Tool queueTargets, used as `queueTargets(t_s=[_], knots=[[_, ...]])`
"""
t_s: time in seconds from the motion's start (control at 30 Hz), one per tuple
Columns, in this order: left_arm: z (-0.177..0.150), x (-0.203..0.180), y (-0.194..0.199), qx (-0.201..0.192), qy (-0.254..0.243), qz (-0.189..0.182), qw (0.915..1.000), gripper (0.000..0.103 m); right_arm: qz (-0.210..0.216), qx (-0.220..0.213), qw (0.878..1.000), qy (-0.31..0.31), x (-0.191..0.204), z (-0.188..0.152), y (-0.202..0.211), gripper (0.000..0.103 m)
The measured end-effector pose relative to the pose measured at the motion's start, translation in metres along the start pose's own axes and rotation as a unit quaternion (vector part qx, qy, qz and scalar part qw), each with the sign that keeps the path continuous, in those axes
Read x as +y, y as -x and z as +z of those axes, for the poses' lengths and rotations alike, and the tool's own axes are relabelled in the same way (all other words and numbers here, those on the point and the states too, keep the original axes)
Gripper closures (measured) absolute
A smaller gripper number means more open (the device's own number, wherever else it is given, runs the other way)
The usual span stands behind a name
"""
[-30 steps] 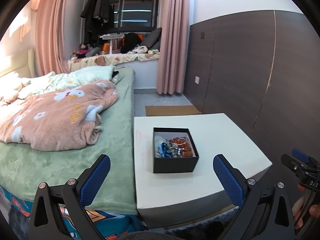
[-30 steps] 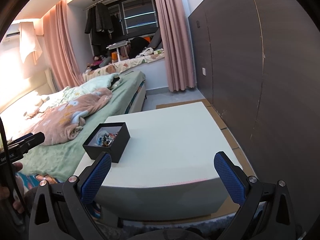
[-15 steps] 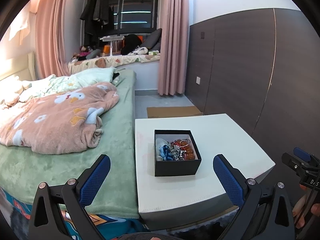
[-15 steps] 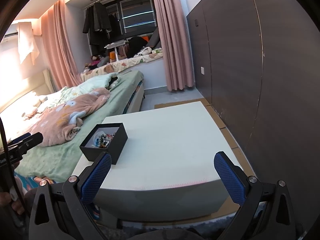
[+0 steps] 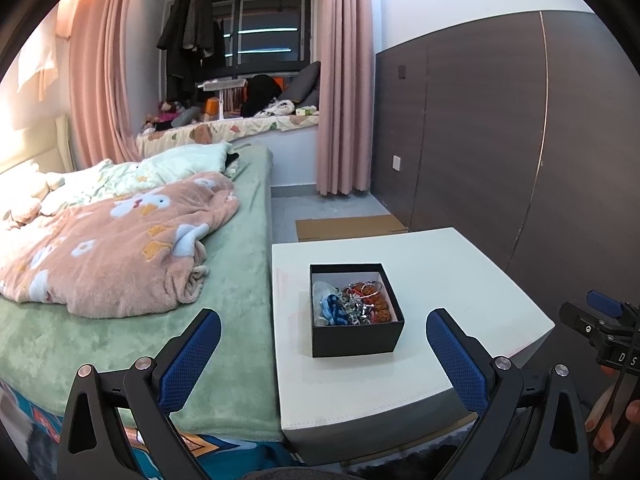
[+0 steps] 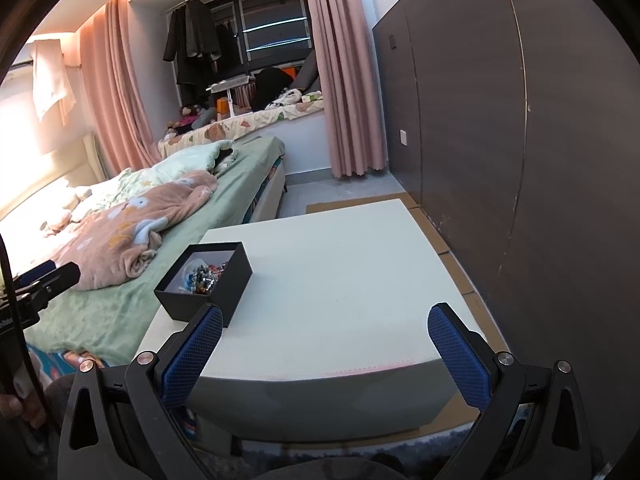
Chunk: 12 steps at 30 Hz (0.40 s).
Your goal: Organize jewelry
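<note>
A black open box [image 5: 356,334] sits on the white table [image 5: 460,280]. It holds a tangle of jewelry [image 5: 352,304]: a blue chain, silver pieces and red-brown beads. My left gripper [image 5: 324,360] is open and empty, just short of the box's near side. In the right wrist view the box [image 6: 206,282] sits on the table's left part [image 6: 352,280], and my right gripper [image 6: 326,356] is open and empty over the near table edge. Each gripper shows at the edge of the other's view: the right one [image 5: 600,320], the left one [image 6: 44,280].
A bed [image 5: 132,312] with a green sheet and a pink blanket [image 5: 120,240] adjoins the table's left side. A dark panelled wall [image 5: 500,140] runs along the right. Cardboard [image 5: 348,228] lies on the floor beyond the table.
Both grippers have moved slightly closer to the table. The box looks a little larger and nearer in both views. Both stay open and empty.
</note>
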<state>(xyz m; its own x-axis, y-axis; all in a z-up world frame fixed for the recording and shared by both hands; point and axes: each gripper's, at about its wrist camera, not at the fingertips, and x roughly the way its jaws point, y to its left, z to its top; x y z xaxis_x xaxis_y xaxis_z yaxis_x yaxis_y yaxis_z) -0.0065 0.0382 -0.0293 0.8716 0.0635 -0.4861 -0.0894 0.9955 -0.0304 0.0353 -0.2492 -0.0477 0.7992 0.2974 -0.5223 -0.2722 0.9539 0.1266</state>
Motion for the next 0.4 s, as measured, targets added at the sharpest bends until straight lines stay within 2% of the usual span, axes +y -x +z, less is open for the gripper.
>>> queueTargets(t_s=[0.4], knots=[[-0.0008,0.005,0.0052,-0.007,0.01,-0.013,0.9998,0.001,-0.009,0.007,1.0,0.006,0.0028,-0.0012,-0.0016,0.0]])
